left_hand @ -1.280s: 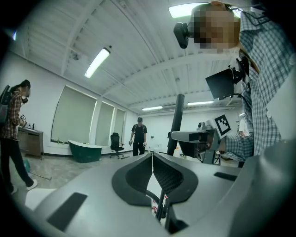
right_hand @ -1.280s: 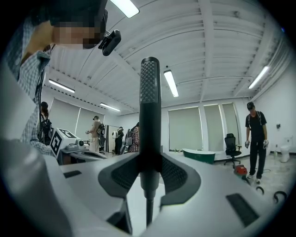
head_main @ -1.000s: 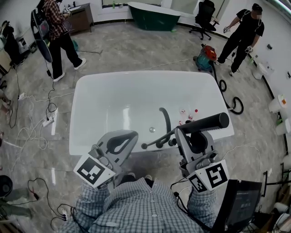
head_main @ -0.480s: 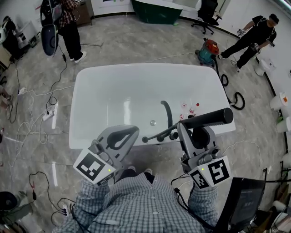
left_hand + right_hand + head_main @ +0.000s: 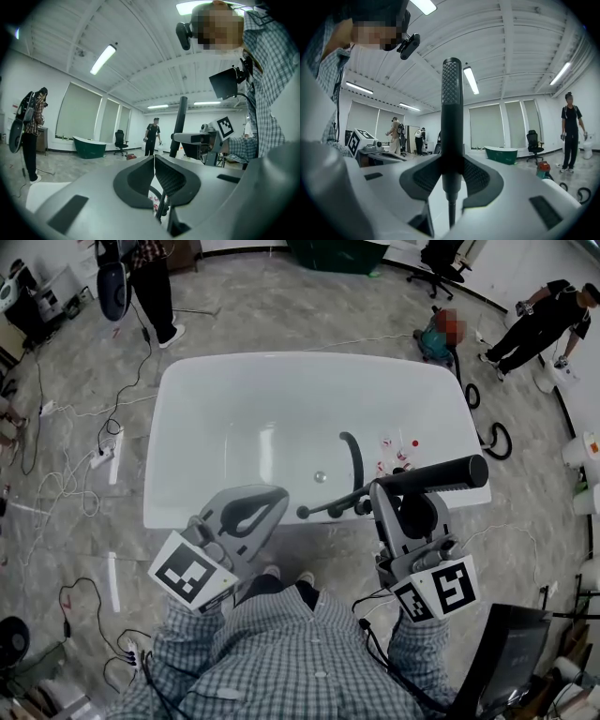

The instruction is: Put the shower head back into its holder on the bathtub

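Black shower head [image 5: 441,473] clamped level in my right gripper [image 5: 401,495] - just over the near rim of the white bathtub [image 5: 187,399], left gripper [image 5: 265,501] beside it - 2 jaws together, nothing between them.

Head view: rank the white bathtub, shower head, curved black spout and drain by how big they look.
1. white bathtub
2. shower head, though it is nearer the camera, so this is unsure
3. curved black spout
4. drain
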A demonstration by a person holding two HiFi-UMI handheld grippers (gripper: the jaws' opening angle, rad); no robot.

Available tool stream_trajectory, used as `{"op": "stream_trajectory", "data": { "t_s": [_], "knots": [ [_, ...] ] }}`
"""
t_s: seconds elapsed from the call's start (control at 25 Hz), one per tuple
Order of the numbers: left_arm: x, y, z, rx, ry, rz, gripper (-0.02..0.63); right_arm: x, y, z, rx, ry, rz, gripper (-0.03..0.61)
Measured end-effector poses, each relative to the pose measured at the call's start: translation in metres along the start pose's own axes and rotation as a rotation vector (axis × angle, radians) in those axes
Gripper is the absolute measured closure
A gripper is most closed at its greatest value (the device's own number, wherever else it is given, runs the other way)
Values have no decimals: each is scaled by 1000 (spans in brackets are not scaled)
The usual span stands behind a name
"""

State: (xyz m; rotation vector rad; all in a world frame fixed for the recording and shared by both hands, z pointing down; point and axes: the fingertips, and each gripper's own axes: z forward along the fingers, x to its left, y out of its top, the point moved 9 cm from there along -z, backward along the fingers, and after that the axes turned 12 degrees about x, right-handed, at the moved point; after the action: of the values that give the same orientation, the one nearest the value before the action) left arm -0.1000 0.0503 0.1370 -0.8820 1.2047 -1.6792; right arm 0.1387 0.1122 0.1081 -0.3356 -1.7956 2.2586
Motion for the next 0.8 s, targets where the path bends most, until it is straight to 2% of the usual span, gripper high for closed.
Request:
{"op": "stream_trajectory", "data": {
  "t_s": [0.32, 0.6, 0.8],
  "knots": [
    [0, -7, 4, 28, 0, -20, 598, -2, -9, 7, 35, 24, 6, 444],
    [1, -14, 13, 3, -19, -30, 598, -4, -21, 15, 54, 36, 15, 443],
    [12, -21, 17, 24, -11, -68, 598, -4, -30, 29, 84, 44, 25, 444]
  ]
}}
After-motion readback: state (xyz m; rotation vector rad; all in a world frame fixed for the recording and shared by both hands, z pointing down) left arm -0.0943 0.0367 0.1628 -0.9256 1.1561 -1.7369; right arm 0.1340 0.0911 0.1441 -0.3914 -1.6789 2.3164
